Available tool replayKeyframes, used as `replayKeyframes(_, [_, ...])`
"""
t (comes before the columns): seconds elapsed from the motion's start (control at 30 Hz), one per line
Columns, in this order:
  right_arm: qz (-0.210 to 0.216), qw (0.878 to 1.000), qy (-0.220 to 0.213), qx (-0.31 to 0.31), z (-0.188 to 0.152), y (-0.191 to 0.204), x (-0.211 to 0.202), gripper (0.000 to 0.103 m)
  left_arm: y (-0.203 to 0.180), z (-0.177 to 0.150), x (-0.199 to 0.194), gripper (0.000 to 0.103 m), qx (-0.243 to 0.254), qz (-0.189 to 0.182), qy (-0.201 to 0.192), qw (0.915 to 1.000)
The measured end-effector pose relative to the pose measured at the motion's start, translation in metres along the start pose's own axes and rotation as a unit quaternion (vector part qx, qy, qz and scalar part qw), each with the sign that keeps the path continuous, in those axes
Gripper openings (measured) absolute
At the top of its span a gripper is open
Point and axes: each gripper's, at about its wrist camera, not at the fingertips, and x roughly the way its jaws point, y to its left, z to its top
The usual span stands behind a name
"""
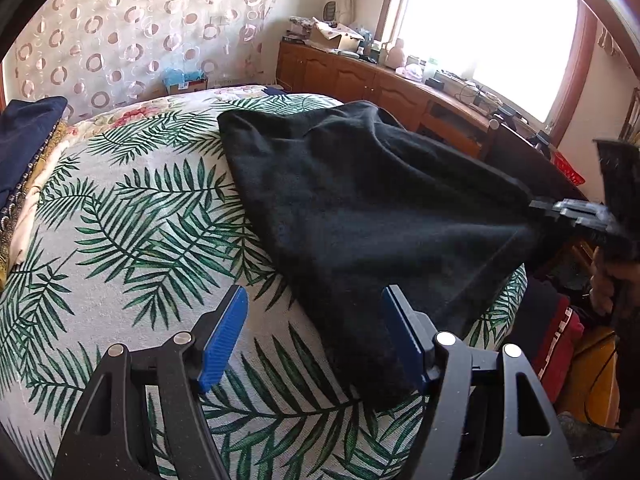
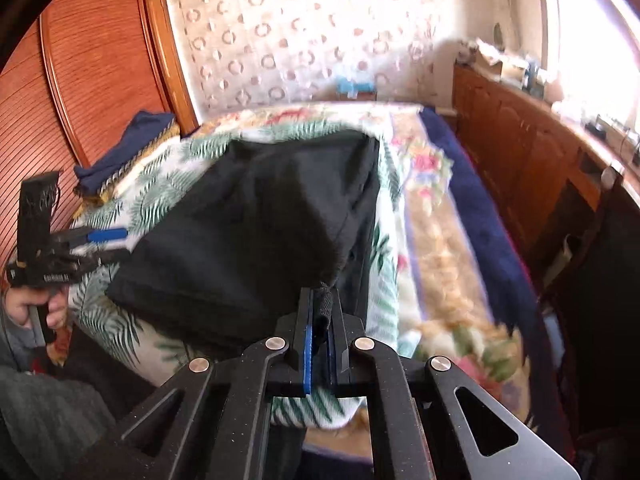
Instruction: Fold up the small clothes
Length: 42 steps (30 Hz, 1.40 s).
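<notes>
A black garment lies spread on a palm-leaf printed sheet over a bed. My left gripper stands open at the garment's near edge; its right blue pad sits over the cloth, its left pad over bare sheet. In the right wrist view my right gripper is shut on a corner of the black garment, and the cloth stretches taut from the jaws back onto the bed. That right gripper shows at the far right of the left wrist view, pinching the same corner off the bed's edge. The left gripper appears at left, held by a hand.
A folded navy cloth lies at the head of the bed by a wooden headboard. A long wooden cabinet cluttered with items runs under a bright window. A floral blanket covers the bed's side. Red fabric lies beside the bed.
</notes>
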Motion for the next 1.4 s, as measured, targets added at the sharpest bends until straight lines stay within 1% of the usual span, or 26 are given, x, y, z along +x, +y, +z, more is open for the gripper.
replayKeyframes(0.07, [-0.007,1.000,0.012,0.002,-0.005,0.002,0.011,0.005,-0.003,0.000,0.001,0.070,0.003,-0.001,0.002,1.0000])
replayKeyframes(0.17, [-0.012,1.000,0.015,0.002,-0.007,0.003,0.020,0.006,-0.006,-0.002,-0.002,0.070,0.011,-0.008,0.002,0.9999])
replayKeyframes(0.2, [-0.016,1.000,0.015,0.001,-0.008,0.002,0.019,0.017,-0.005,-0.002,-0.003,0.070,0.009,-0.011,0.004,0.9999])
replayKeyframes(0.23, [-0.027,0.999,0.018,0.003,-0.009,0.000,0.020,0.024,-0.005,-0.002,-0.002,0.067,0.005,-0.014,0.005,0.9999])
replayKeyframes(0.27, [-0.035,0.999,0.021,0.006,-0.004,0.000,0.028,0.030,-0.004,-0.003,-0.002,0.063,0.001,-0.019,0.008,0.9998])
replayKeyframes(0.33, [-0.043,0.999,0.025,0.016,-0.006,-0.004,0.035,0.034,-0.003,-0.003,0.000,0.061,-0.001,-0.021,0.010,0.9997])
replayKeyframes(0.37, [-0.043,0.998,0.027,0.021,-0.005,-0.003,0.037,0.038,-0.004,-0.004,0.001,0.059,-0.002,-0.021,0.012,0.9997])
replayKeyframes(0.47, [-0.032,0.999,0.021,0.033,-0.004,0.000,0.036,0.039,-0.006,-0.007,0.004,0.059,0.002,-0.024,0.021,0.9995])
replayKeyframes(0.67, [-0.022,0.999,0.018,0.025,-0.007,0.006,0.040,0.039,-0.006,-0.012,0.009,0.059,-0.004,-0.034,0.034,0.9988])
replayKeyframes(0.73, [-0.026,0.999,0.018,0.017,-0.008,0.007,0.039,0.039,-0.008,-0.013,0.012,0.058,-0.005,-0.040,0.039,0.9984])
replayKeyframes(0.77, [-0.019,1.000,0.017,0.014,-0.010,0.006,0.038,0.039,-0.009,-0.014,0.012,0.058,-0.005,-0.042,0.037,0.9984])
replayKeyframes(0.8, [-0.009,1.000,0.014,0.009,-0.011,0.008,0.038,0.033,-0.010,-0.014,0.012,0.058,-0.006,-0.046,0.037,0.9982])
replayKeyframes(0.83, [-0.009,1.000,0.014,0.004,-0.011,0.008,0.041,0.028,-0.010,-0.014,0.012,0.057,-0.010,-0.056,0.038,0.9976])
replayKeyframes(0.87, [-0.002,1.000,0.015,0.005,-0.010,0.008,0.042,0.021,-0.010,-0.014,0.013,0.055,-0.016,-0.069,0.039,0.9967])
replayKeyframes(0.9, [0.008,1.000,0.015,0.012,-0.010,0.005,0.042,0.013,-0.011,-0.014,0.014,0.050,-0.015,-0.073,0.040,0.9964])
replayKeyframes(0.97, [0.034,0.999,0.013,0.032,-0.011,-0.001,0.043,0.010,-0.014,-0.014,0.014,0.038,-0.006,-0.069,0.043,0.9967])
replayKeyframes(1.0, [0.044,0.998,0.008,0.038,-0.011,-0.002,0.042,0.009,-0.015,-0.013,0.014,0.025,-0.004,-0.069,0.044,0.9967])
replayKeyframes(1.07, [0.053,0.998,-0.012,0.037,-0.009,-0.001,0.036,0.008,-0.016,-0.010,0.011,0.016,0.000,-0.067,0.041,0.9969])
replayKeyframes(1.13, [0.060,0.997,-0.047,0.035,-0.003,0.003,0.021,0.008,-0.015,-0.003,-0.002,0.012,-0.001,-0.062,0.015,0.9980])
replayKeyframes(1.17, [0.055,0.996,-0.065,0.033,0.003,0.005,0.012,0.008,-0.013,0.003,-0.013,0.011,-0.010,-0.065,-0.007,0.9978])
replayKeyframes(1.2, [0.054,0.994,-0.083,0.034,0.009,0.006,0.001,0.008,-0.012,0.012,-0.026,0.011,-0.014,-0.069,-0.025,0.9972])
replayKeyframes(1.27, [0.063,0.990,-0.123,0.037,0.027,0.007,-0.022,0.007,-0.010,0.034,-0.054,0.011,-0.012,-0.065,-0.061,0.9960])
replayKeyframes(1.3, [0.069,0.988,-0.137,0.036,0.036,0.008,-0.032,0.007,-0.009,0.047,-0.069,0.011,-0.009,-0.062,-0.080,0.9948])
replayKeyframes(1.4, [0.080,0.981,-0.178,0.017,0.063,0.018,-0.061,0.007,-0.006,0.078,-0.109,0.011,-0.001,-0.061,-0.121,0.9908])
